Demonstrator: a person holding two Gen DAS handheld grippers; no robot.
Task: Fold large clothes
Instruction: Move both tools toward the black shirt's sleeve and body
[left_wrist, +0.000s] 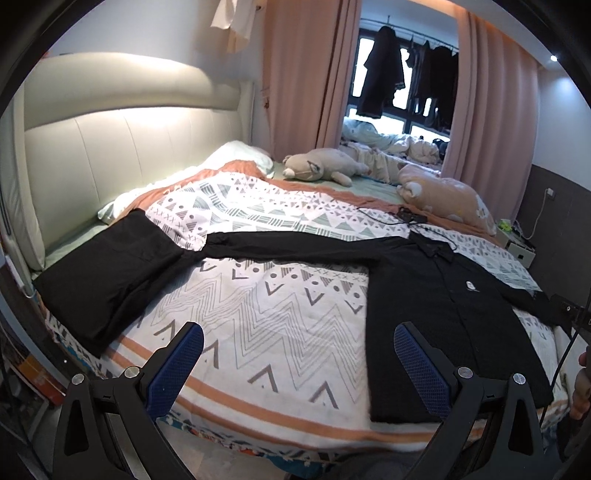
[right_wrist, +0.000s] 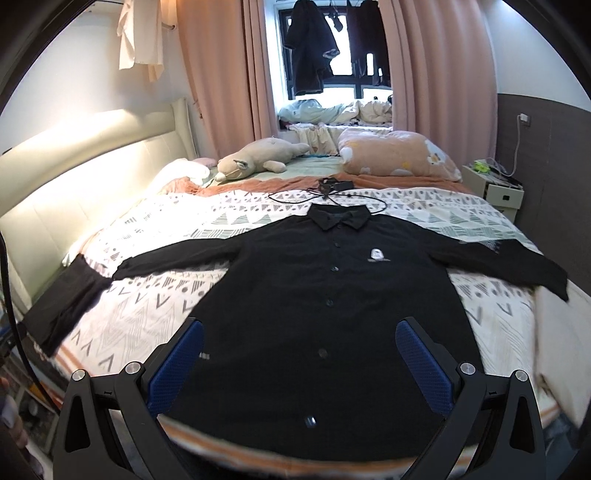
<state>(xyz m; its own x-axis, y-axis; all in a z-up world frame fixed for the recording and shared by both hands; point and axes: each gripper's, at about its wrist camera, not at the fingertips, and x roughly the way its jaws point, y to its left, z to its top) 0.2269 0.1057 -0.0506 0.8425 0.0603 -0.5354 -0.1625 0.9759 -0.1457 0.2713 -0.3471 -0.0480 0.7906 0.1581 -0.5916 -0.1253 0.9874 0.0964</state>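
1. Black shirt (left_wrist: 454, 317) lies flat, buttoned front up, on patterned quilt (left_wrist: 280, 295).
2. One sleeve stretches across the quilt to a folded black garment (left_wrist: 107, 273), touching it.
3. Left gripper (left_wrist: 298, 363) above the quilt's near edge, jaws wide apart, holding nothing.
4. Plush toy (left_wrist: 321, 164) beyond the quilt.

The black button-up shirt (right_wrist: 314, 295) is matt woven cloth. The patterned quilt (left_wrist: 277, 314) looks soft cotton; the headboard (left_wrist: 129, 147) smooth, slightly glossy cream leather. Gripper pads (right_wrist: 177, 369) are textured blue rubber.
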